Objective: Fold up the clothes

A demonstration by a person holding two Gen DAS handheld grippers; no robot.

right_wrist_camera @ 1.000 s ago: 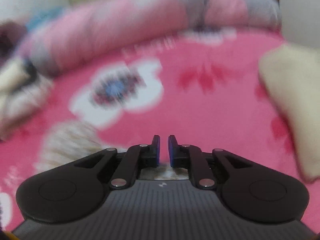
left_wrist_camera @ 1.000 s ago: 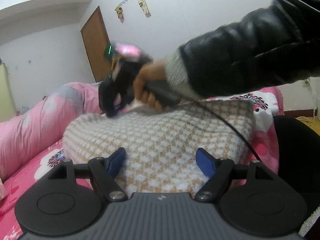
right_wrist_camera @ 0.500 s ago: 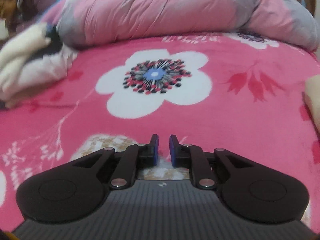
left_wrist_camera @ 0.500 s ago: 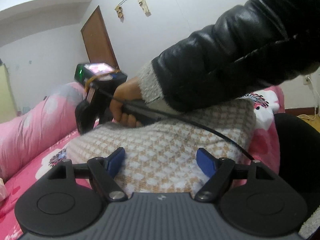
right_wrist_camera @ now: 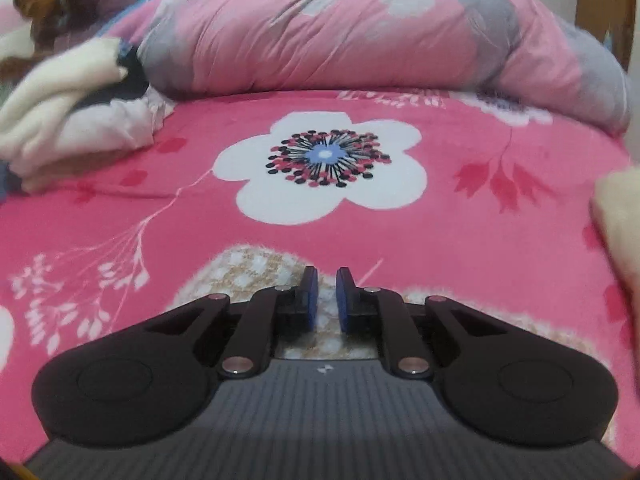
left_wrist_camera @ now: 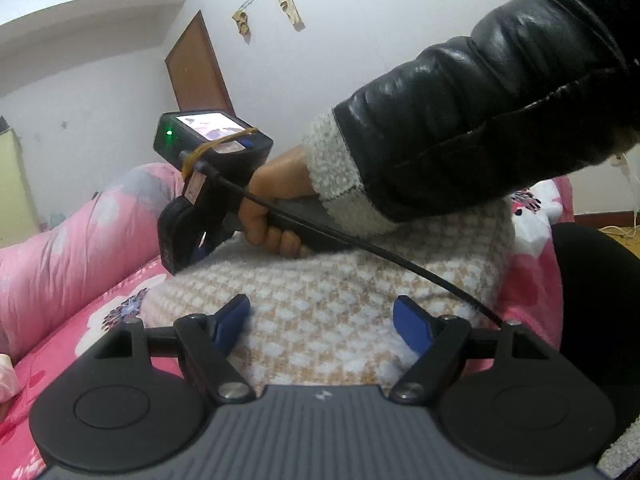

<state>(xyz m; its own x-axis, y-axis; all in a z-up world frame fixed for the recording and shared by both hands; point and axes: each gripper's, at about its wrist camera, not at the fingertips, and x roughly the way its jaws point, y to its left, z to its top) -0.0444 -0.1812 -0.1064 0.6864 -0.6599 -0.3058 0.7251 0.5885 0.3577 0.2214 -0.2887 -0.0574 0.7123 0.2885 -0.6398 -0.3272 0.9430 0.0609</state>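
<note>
The knitted garment [left_wrist_camera: 328, 308], beige with small white squares, lies on the pink flowered bedsheet [right_wrist_camera: 480, 248] and fills the middle of the left wrist view. The left gripper [left_wrist_camera: 322, 322] is just above its near edge with the jaws wide apart; its blue pads [left_wrist_camera: 412, 330] stand on both sides of the fabric and do not press it. The right gripper [right_wrist_camera: 323, 298] is at the far edge of the same garment, and its jaws are almost together on a fold of the knit (a little white fabric shows in the narrow gap between the pads). In the left wrist view a hand [left_wrist_camera: 276, 208] in a black jacket sleeve [left_wrist_camera: 480, 120] holds this right gripper, which points down to the garment. Behind, a pink quilt [right_wrist_camera: 360, 32] is rolled along the bed, and a pile of pale clothes [right_wrist_camera: 68, 108] lies at its left end.
</note>
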